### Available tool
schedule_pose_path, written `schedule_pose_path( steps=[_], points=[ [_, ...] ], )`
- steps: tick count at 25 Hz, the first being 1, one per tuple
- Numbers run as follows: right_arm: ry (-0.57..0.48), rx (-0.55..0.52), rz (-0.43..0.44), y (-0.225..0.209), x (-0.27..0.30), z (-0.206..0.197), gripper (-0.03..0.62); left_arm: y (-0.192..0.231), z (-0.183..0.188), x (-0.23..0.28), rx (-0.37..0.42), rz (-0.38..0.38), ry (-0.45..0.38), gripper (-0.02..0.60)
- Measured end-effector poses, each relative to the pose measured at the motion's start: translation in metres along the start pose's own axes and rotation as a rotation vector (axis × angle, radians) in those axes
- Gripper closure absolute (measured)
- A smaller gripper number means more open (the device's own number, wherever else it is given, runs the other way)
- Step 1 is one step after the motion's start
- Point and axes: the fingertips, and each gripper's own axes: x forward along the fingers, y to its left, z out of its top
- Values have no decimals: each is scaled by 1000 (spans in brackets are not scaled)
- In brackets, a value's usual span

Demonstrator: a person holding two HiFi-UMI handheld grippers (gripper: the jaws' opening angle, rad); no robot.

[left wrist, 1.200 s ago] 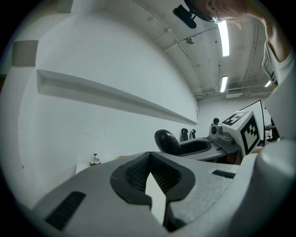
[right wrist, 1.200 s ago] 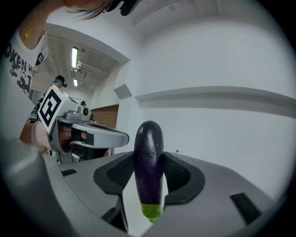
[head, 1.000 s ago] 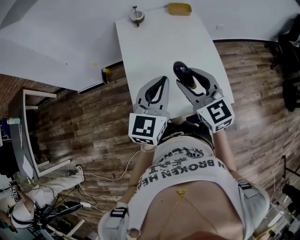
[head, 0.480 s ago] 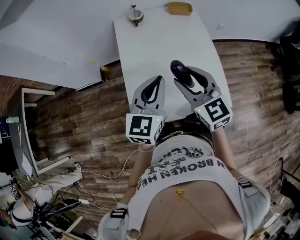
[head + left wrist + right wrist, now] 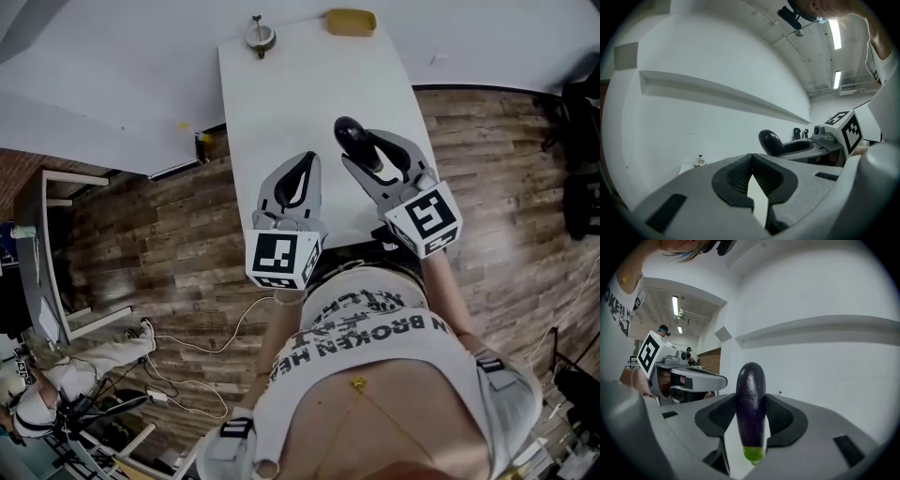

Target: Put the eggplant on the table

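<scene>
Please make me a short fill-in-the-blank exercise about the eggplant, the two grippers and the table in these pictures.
1. The ___ gripper holds the eggplant.
2. The left gripper holds ___.
3. The eggplant's stem end is ___ in colour.
4. The table is ___ in colour.
Missing words: right; nothing; green; white.
</scene>
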Motion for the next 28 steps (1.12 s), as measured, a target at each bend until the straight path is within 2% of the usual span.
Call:
schedule_pose_path(
  steps=[12,28],
  points=[
    [-8,0,28,-14,-11,-5,396,-18,1,13,3,15,2,577],
    [-6,1,44,-7,-12,-6,396,-18,0,7,3,25,3,577]
  ],
)
